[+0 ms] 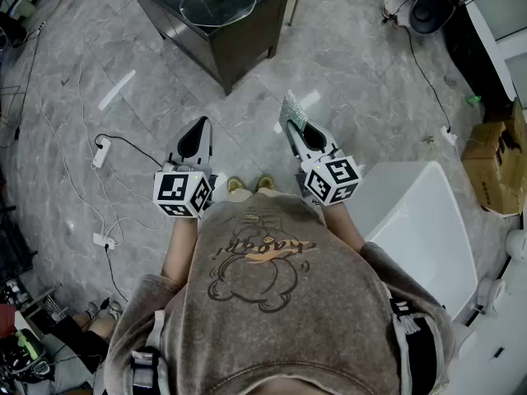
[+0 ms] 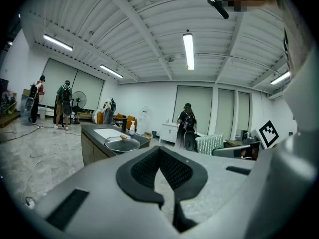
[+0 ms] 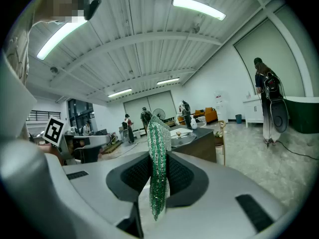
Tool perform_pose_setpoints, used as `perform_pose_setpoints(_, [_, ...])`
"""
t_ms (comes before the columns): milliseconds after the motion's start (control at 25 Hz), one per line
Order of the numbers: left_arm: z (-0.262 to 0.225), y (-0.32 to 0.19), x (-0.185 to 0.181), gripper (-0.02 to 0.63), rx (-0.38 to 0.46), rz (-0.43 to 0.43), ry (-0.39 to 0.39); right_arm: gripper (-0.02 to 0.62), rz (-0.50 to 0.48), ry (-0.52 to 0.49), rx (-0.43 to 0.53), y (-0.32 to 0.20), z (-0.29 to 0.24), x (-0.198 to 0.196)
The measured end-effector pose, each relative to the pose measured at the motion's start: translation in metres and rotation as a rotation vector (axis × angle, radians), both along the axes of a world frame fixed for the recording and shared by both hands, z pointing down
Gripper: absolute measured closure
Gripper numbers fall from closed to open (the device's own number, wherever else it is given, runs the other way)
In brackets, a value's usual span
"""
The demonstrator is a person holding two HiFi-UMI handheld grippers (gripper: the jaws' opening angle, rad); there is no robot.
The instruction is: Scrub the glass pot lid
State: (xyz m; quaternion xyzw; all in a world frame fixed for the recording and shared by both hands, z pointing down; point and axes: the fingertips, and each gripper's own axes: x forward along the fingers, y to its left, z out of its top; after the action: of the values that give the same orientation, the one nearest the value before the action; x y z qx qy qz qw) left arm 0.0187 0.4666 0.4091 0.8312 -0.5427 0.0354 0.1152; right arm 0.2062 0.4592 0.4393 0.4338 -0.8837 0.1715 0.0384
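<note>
The glass pot lid [image 1: 217,1] with a wooden knob lies flat on a dark counter [image 1: 239,35], a few steps ahead of me. It shows small in the left gripper view [image 2: 122,144] and in the right gripper view [image 3: 182,139]. My left gripper [image 1: 195,135] is held at waist height, shut, with nothing between its jaws [image 2: 160,169]. My right gripper [image 1: 293,122] is shut on a silver-green scrubbing sponge [image 1: 291,109], which stands upright between the pads [image 3: 158,168]. Both grippers are far from the lid.
A power strip [image 1: 100,152] and cables [image 1: 66,163] lie on the grey floor at my left. A white tub [image 1: 420,220] stands at my right, with a cardboard box [image 1: 498,167] beyond it. A spray bottle [image 2: 132,128] stands on the counter. People stand in the background [image 2: 188,126].
</note>
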Motion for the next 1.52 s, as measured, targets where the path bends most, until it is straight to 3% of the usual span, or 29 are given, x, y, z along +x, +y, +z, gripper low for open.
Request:
perform_pose_setpoints(520, [0.003, -0.016, -0.019, 0.597, -0.005, -0.001, -0.005, 0.505, 0.001, -0.05, -0.018, -0.007, 0.006, -0.024])
perform_pose_setpoints(960, [0.017, -0.031, -0.045, 0.597, 0.019, 0.085, -0.043, 0.505, 0.052, -0.02, -0.001, -0.015, 0.017, -0.056])
perform_pose_setpoints(1520, [0.027, -0.153, -0.068, 0.597, 0.019, 0.072, -0.003, 0.505, 0.042, -0.015, 0.024, -0.148, 0.024, -0.081])
